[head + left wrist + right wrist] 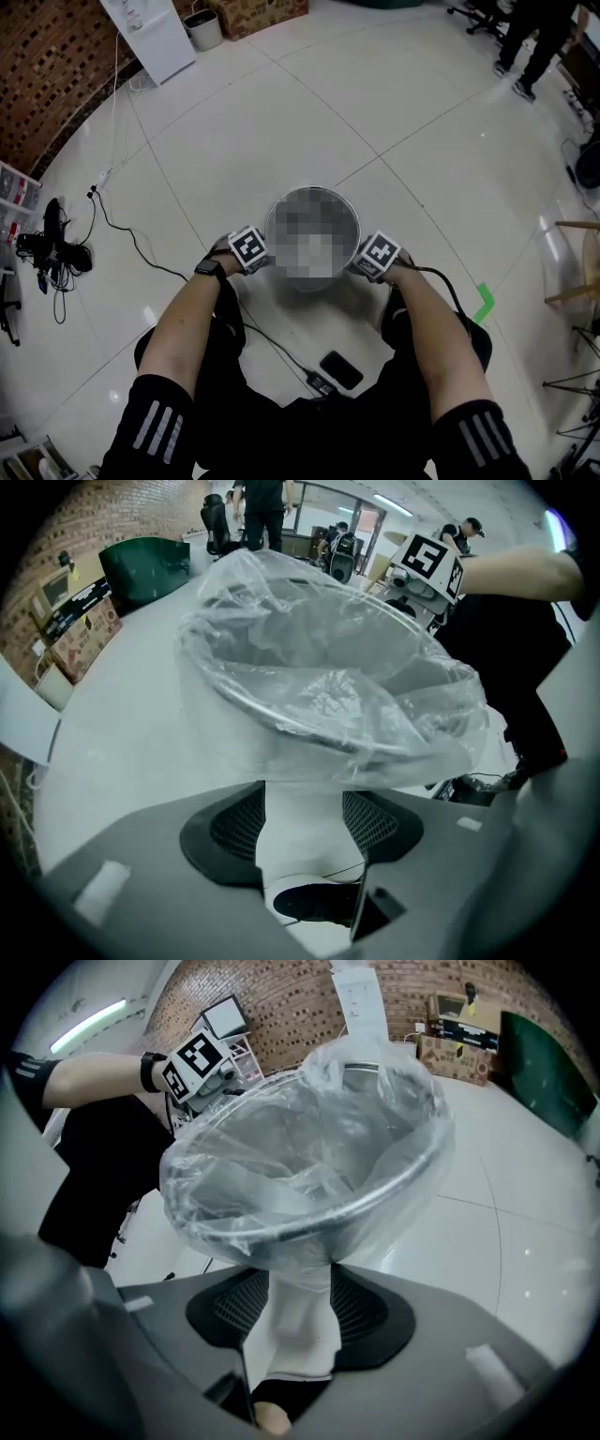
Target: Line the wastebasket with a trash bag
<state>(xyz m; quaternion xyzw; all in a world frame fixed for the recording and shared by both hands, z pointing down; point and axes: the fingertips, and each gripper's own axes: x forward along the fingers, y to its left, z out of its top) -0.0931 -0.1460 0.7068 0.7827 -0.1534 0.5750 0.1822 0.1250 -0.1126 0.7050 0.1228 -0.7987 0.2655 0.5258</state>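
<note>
- Gripping the trash bag (328,691) on two opposite sides, we hold it at the rim of the wastebasket (314,286), which stands upright on the pale tiled floor (375,112) just in front of our knees.
- Our left gripper (305,808) sits against the basket's left side. Its jaws are closed on a bunched strip of the bag's film that runs down between the black pads.
- Our right gripper (300,1312) sits against the opposite side. Its jaws likewise pinch a gathered fold of film that funnels down from the rim.
- We see the bag as thin, clear, crinkled plastic. Its mouth is turned over the round rim and hangs a short way down the outside wall, wherever the gripper views let us look.
- Inside the basket, the film lies loose and wrinkled rather than flat against the wall.
- On the side away from us, some folds puff up above the rim.
- Through the plastic we make out the rim as a grey metal ring, and the basket itself is round.
</note>
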